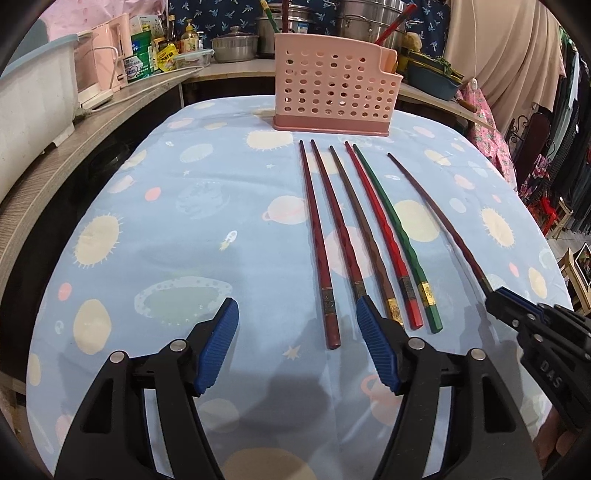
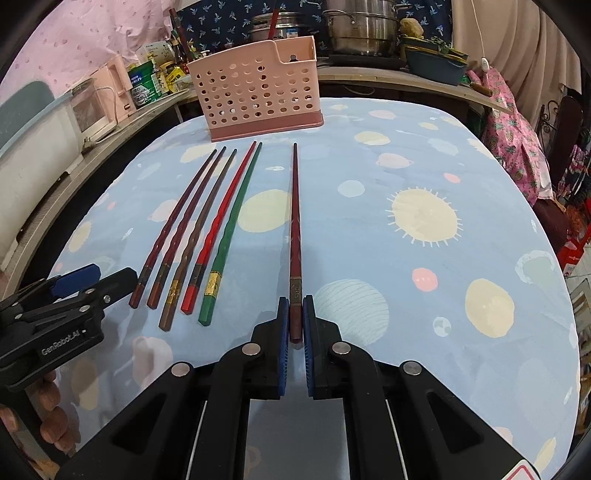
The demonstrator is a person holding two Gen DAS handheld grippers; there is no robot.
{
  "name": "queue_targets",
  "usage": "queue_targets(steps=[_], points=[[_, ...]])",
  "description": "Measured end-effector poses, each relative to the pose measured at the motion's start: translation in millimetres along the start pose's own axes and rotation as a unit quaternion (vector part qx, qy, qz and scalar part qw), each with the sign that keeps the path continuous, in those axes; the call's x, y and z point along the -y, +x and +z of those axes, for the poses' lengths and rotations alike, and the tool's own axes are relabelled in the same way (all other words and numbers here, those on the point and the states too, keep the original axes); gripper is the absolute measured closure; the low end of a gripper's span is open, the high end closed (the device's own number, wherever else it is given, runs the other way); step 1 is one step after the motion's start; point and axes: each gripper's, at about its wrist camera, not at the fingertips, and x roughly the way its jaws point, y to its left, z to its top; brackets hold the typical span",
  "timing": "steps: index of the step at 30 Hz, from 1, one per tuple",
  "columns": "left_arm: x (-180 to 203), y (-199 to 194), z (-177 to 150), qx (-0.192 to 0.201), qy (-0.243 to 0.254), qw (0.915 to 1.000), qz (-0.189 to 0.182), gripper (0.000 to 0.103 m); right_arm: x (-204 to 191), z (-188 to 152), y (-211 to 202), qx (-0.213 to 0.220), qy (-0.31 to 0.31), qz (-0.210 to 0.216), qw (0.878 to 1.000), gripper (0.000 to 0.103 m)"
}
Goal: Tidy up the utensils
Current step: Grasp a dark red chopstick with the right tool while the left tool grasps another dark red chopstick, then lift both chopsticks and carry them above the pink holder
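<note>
Five chopsticks lie side by side on the blue planet-print tablecloth (image 1: 192, 221): two dark red (image 1: 314, 229), one brown (image 1: 364, 236), one bright red (image 1: 384, 236) and one green (image 1: 399, 236). My left gripper (image 1: 296, 301) stands open over their thick ends, and the leftmost dark red end shows between its blue pads (image 1: 221, 332). It also shows at the left edge of the right wrist view as the left gripper (image 2: 107, 278). My right gripper (image 2: 295, 300) is shut on the thick end of a sixth, dark red chopstick (image 2: 294, 221), apart to the right. A pink perforated utensil holder (image 1: 332, 88) stands upright at the table's far side.
A wooden counter (image 1: 55, 173) runs along the left with a white bin (image 1: 33, 99), a pink appliance and bottles. Steel pots (image 2: 360, 29) and a blue dish stand behind the holder. Clothes hang at the right. A hand's fingers (image 2: 51, 413) show at lower left.
</note>
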Motion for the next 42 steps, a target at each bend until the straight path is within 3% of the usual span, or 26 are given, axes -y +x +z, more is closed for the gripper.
queue_targets(steps=[4,10,18,28,42], points=[[2,8,0,-0.003,0.004,1.0000,0.007,0.040,0,-3,-6,0.002,0.000,0.001,1.000,0.096],[4,14,-2,-0.005,0.011,0.9998,0.018,0.053,-1,-5,-9,0.004,-0.003,0.002,1.000,0.096],[7,12,-3,-0.006,0.024,0.9997,0.006,0.095,-4,-7,-8,0.001,-0.005,0.008,1.000,0.096],[6,-11,-1,0.002,0.016,0.9998,-0.012,0.096,-7,-6,-20,0.015,-0.007,0.009,1.000,0.096],[-5,-91,46,0.080,-0.008,0.9963,-0.028,0.096,-4,40,-92,0.108,0.005,0.016,0.994,0.096]])
